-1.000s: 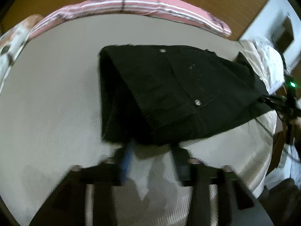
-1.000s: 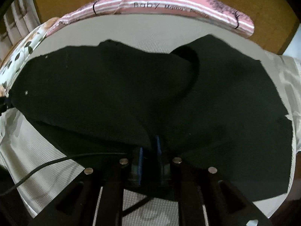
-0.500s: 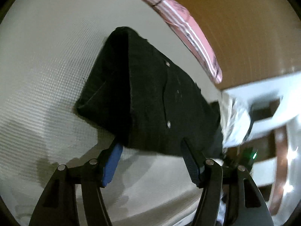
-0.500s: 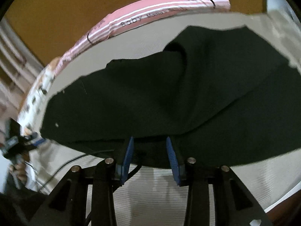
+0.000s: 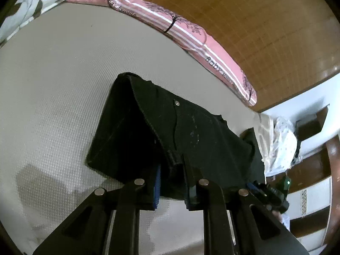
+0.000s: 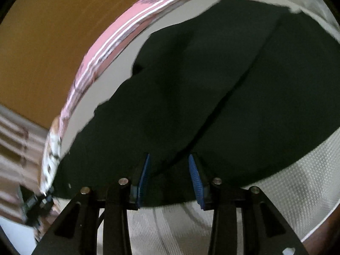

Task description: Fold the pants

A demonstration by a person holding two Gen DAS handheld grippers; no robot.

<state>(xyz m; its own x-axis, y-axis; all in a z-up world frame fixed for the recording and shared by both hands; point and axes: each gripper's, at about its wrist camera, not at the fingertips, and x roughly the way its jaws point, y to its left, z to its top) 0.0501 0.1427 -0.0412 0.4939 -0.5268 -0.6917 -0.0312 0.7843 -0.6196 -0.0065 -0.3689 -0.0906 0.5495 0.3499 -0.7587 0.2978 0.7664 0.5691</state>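
Between the left gripper pads, black pants hide their tips

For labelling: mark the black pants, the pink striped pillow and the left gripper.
black pants [image 5: 204, 131], left wrist view, front panel below the rivet.
pink striped pillow [image 5: 191, 34], left wrist view, striped middle.
left gripper [image 5: 172, 188], left wrist view, between the fingers.

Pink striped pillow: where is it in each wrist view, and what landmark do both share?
Left wrist: pink striped pillow arcs across the top, upper left to right of centre.
Right wrist: it runs blurred up the left, from lower left to top centre.
Shared: black pants on the bed.
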